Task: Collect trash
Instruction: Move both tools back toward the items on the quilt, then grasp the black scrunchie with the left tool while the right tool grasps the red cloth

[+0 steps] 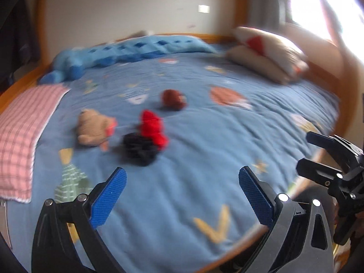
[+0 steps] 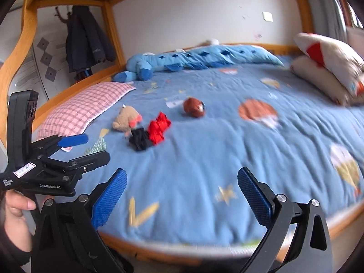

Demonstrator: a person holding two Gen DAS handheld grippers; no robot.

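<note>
Two empty grippers raised over a blue bedspread (image 2: 204, 159), facing a small cluster of loose items near its middle.

Left gripper (image 1: 182, 195) and right gripper (image 2: 182, 195) both spread wide, nothing between the blue pads, angled down toward the bed, likely ready for a pick. Near the centre: black crumpled item (image 2: 140, 140) touching a red crumpled item (image 2: 159, 127), tan plush toy (image 2: 126, 119) just beside them, brown ball (image 2: 194, 107) a little farther back. Unclear which of these counts as trash. Pink checked pillow (image 2: 84, 111) at the left edge, well apart.
</note>
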